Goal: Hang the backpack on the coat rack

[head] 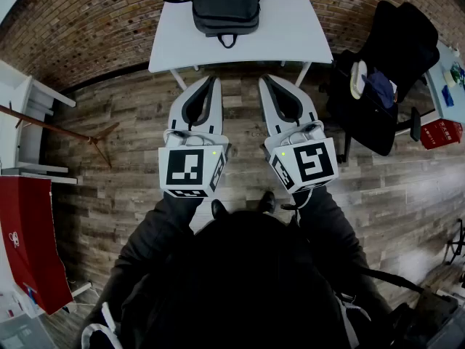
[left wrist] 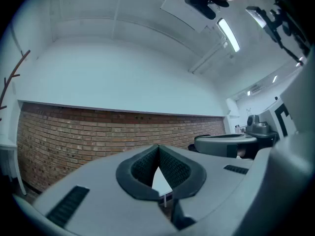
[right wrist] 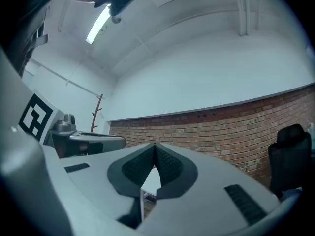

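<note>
- backpack (head: 225, 4) lies at the far middle of the white desk (head: 305, 38), top loop (head: 228, 41) pointing at the near edge. Not gripped.
- Risk: pinching loose fabric instead of the loop or a strap, so the bag likely slips out on the lift. Straps stick out at both sides and could catch on the desk edge.
- left hand-held gripper (head: 213, 80) and right hand-held gripper (head: 263, 80) both have jaws pressed together with nothing between. They sit side by side just short of the desk's near edge. Reaching in like this would only shove the bag, so the jaws need to part first.
- coat rack (head: 69, 128) is well apart, off to the left. Thin pole, short branches, so a bag hooked badly may slide off or tip it.
- Room: open wood floor (head: 131, 195) between desk and rack, so the carry path looks free. White shelf unit (head: 25, 97) near the rack narrows that side.
- Right side is crowded: black office chair (head: 392, 64) with clothes near the desk corner.
</note>
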Tool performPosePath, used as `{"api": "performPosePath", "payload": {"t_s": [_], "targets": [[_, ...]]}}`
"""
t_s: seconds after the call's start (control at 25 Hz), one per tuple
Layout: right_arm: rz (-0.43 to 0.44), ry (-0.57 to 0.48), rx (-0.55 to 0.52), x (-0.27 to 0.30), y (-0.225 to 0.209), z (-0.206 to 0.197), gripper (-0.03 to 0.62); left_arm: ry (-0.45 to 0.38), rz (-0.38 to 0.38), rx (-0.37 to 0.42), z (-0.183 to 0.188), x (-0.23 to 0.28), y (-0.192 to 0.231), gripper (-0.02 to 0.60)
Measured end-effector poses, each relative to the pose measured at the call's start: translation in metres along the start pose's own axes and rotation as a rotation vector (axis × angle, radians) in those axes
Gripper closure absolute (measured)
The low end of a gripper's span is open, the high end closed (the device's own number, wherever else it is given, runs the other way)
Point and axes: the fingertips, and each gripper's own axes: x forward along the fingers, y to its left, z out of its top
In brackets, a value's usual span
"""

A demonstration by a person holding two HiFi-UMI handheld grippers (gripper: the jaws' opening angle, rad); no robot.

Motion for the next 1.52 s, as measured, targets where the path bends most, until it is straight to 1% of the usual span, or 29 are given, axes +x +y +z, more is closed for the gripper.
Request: {"api": "performPosePath", "payload": {"t_s": [0.16,0.48,0.64,0.72,0.84,1.08,1.16,1.28,1.36,1.52], "targets": [[0.004,-0.004,-0.006,-0.003,-0.005,0.001,0.589,-0.005,0.002,0.008,0.001,0.002,-0.005,0.572],[0.025,0.013,0.012,-0.01,-0.013,-0.003,0.589,0.021,0.015,0.013,-0.002,0.004,-0.014,0.572],[0.053,-0.016,0.056,-0.015,-0.021,-0.001,0.588,0.027,0.02,0.018,-0.004,0.009,-0.024,0.572],[0.052,-0.021,0.067,-0.021,-0.027,-0.003,0.588,0.034,0.025,0.018,-0.008,0.011,-0.031,0.572],[0.061,0.001,0.068,-0.03,-0.038,-0.013,0.586,0.043,0.038,0.015,-0.014,0.014,-0.042,0.572],[0.136,0.044,0.042,-0.044,-0.058,-0.028,0.585,0.063,0.082,0.013,-0.024,0.024,-0.07,0.572],[0.158,0.04,0.042,-0.049,-0.071,-0.03,0.585,0.069,0.102,0.019,-0.026,0.028,-0.082,0.572],[0.154,0.045,0.051,-0.054,-0.094,-0.035,0.585,0.085,0.105,0.02,-0.034,0.036,-0.096,0.572],[0.153,0.048,0.052,-0.044,-0.089,-0.036,0.585,0.094,0.114,0.019,-0.036,0.033,-0.083,0.572],[0.172,0.05,0.046,-0.006,-0.063,-0.037,0.585,0.094,0.155,0.014,-0.037,0.024,-0.034,0.572]]}}
